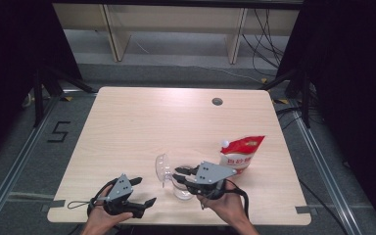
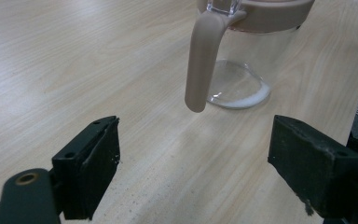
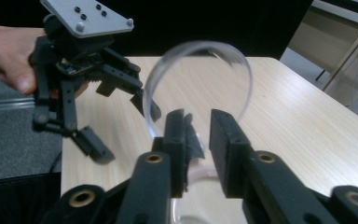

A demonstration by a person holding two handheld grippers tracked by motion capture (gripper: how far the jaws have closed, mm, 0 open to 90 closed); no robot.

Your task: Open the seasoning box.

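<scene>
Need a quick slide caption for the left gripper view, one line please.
Open left gripper faces a clear jar with a beige handle on the wooden table, white powder at its bottom.

A pale wood-grain table [image 1: 127, 127] with rounded corners has a small round hole [image 1: 217, 102] near its far edge. On it stand a clear jar [image 1: 182, 188] with its lid [image 1: 162, 168] hinged open, and, just beside it, a red-and-white pouch [image 1: 240, 152].

A jar [image 1: 182, 188] stood near the table's [image 1: 142, 127] front edge. A pouch [image 1: 240, 152] stood right of it, slightly behind.
</scene>
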